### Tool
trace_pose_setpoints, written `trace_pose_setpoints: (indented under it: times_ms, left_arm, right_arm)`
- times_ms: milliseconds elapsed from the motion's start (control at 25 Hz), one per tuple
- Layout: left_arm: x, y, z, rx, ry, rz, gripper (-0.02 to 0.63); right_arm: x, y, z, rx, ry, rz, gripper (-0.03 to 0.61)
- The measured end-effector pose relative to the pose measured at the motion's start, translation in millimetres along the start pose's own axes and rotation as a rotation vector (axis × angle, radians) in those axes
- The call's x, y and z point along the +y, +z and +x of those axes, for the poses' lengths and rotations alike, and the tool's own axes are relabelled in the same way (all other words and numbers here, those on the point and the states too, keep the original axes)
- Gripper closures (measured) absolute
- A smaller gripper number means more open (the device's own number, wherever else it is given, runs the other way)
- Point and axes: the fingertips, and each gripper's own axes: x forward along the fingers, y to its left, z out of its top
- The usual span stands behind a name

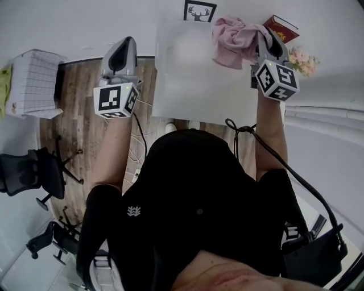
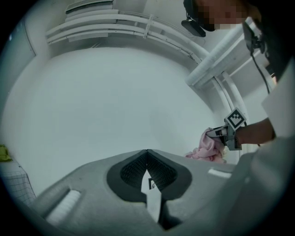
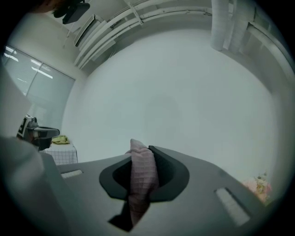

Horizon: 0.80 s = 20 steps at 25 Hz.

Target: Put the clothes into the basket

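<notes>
A pink cloth (image 1: pixel 234 35) hangs bunched over the far end of the white table (image 1: pixel 193 85), and my right gripper (image 1: pixel 265 31) is shut on it. In the right gripper view a fold of the pink cloth (image 3: pixel 140 177) fills the gap between the jaws. My left gripper (image 1: pixel 127 42) is held over the wooden floor to the left of the table, shut with nothing in it; its jaws meet at the tip (image 2: pixel 147 154). The white grid-patterned basket (image 1: pixel 33 82) stands far left, with a yellow-green cloth (image 1: pixel 4 85) at its edge. From the left gripper view the pink cloth (image 2: pixel 209 148) shows at right.
A red book (image 1: pixel 281 27) and pink flowers (image 1: pixel 302 60) sit at the table's far right. A framed deer picture (image 1: pixel 199 11) leans at the table's far edge. Black office chairs (image 1: pixel 34 173) stand on the floor at left. A cable (image 1: pixel 284 167) trails from my right arm.
</notes>
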Motion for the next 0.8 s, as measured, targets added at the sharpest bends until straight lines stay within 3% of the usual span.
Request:
trace_pose_setpoints:
  times_ms: [800]
  left_arm:
    - [63.5,4.9,-55.4,0.025,0.125,-0.013,0.615]
  right_arm:
    - [104.5,27.6,43.6,-0.036,0.181,-0.001,0.541]
